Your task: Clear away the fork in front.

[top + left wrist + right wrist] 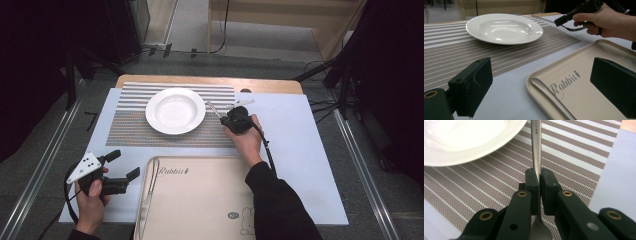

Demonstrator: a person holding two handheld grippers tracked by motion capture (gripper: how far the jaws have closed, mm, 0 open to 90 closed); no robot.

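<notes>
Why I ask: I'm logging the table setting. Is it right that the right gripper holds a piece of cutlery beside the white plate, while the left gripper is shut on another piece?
Not quite. The left gripper is open and holds nothing, as the left gripper view shows. The right gripper does hold a piece of cutlery beside the white plate.

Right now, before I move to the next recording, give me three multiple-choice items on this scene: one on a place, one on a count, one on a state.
1. Where does the plate sit?
A) on the bare table
B) on the striped mat
C) on the floor

2. How many things lie on the tray?
A) none
B) one
C) three

3. How is the right claw?
A) wide open
B) shut on nothing
C) shut on a metal handle

Answers:
1 B, stripes show all round the plate.
2 B, a single piece of cutlery lies along the tray's left edge.
3 C, the right gripper view shows the pads pressing the handle.
</notes>
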